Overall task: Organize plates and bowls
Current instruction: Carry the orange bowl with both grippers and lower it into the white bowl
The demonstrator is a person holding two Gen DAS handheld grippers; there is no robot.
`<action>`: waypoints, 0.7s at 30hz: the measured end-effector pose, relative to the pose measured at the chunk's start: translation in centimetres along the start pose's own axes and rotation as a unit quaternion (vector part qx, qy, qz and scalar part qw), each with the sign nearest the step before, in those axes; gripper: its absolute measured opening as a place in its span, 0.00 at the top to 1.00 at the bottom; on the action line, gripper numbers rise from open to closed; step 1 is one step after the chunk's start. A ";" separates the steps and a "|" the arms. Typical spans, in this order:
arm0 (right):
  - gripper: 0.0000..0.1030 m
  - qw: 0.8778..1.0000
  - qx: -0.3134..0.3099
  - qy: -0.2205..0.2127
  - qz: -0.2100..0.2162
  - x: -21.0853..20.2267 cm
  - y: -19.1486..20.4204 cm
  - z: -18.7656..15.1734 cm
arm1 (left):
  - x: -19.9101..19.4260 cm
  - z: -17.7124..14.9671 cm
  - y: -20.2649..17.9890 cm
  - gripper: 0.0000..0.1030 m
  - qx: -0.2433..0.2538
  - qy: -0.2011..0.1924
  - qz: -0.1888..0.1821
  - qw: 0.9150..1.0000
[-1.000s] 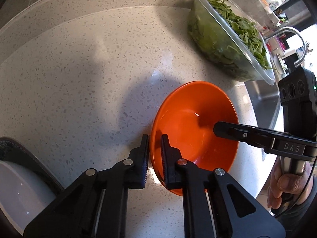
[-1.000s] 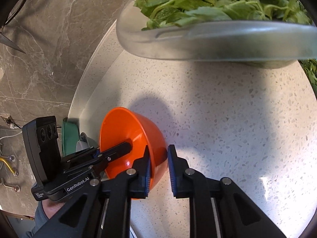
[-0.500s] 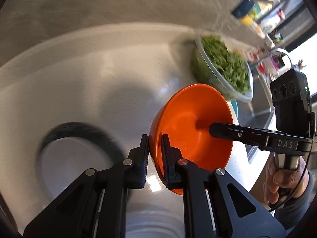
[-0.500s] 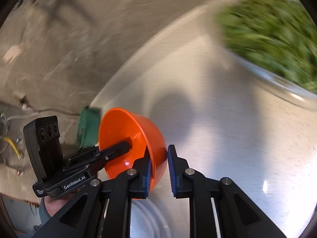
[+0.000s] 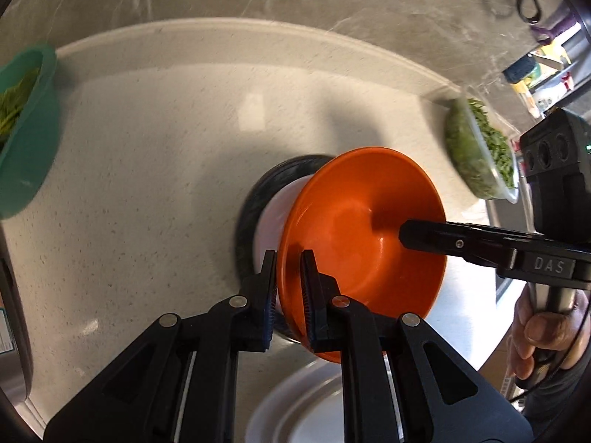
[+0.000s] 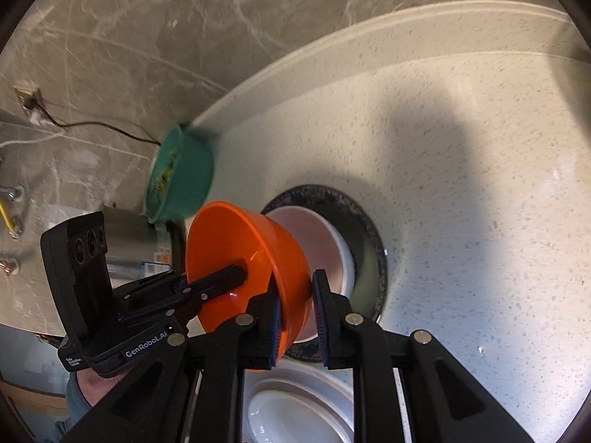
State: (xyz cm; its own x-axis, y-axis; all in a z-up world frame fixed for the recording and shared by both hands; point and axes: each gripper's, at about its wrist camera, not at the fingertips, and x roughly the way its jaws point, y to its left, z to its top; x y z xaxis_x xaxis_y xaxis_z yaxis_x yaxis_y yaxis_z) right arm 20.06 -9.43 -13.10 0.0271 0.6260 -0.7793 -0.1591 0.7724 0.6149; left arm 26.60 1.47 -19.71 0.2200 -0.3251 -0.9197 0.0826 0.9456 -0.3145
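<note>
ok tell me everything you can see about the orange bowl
The orange bowl is glossy, plain and empty, and looks like plastic, with a flared rim and rounded body. It is held tilted in the air above the speckled counter. The left hand-held gripper pinches one side of its rim, and the right hand-held gripper pinches the opposite side, one finger of each inside the bowl. Behind it sits a white bowl on a dark-rimmed plate.

You are in a home kitchen: speckled stone counter point(image 5: 147, 170), marble wall point(image 6: 147, 37), bowl of greens point(image 5: 480, 158), stacked plates point(image 6: 295, 406).
</note>
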 end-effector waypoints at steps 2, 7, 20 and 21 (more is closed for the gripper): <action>0.82 1.000 -0.001 0.005 -0.010 0.7 0.2 -0.1 | 0.7 -0.3 0.1 0.89 0.000 0.002 0.002 1.000; 0.83 1.000 0.002 0.004 -0.025 0.7 -0.3 -0.2 | 1.5 -0.5 0.8 0.89 0.008 0.002 0.003 1.000; 0.85 0.999 -0.002 0.011 -0.036 1.4 -0.6 0.2 | 0.2 0.5 0.5 0.68 -0.016 -0.040 -0.028 0.999; 0.84 0.999 -0.006 0.013 -0.040 1.5 -0.3 0.2 | -0.2 0.4 0.6 0.52 -0.019 -0.046 -0.025 0.998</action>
State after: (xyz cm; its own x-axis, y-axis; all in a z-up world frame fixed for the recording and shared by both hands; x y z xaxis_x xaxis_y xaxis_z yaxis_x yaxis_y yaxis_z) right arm 20.34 -8.72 -14.47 0.0138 0.5588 -0.8292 -0.1700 0.8185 0.5487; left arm 27.02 2.06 -19.65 0.3045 -0.3697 -0.8779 0.0593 0.9272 -0.3699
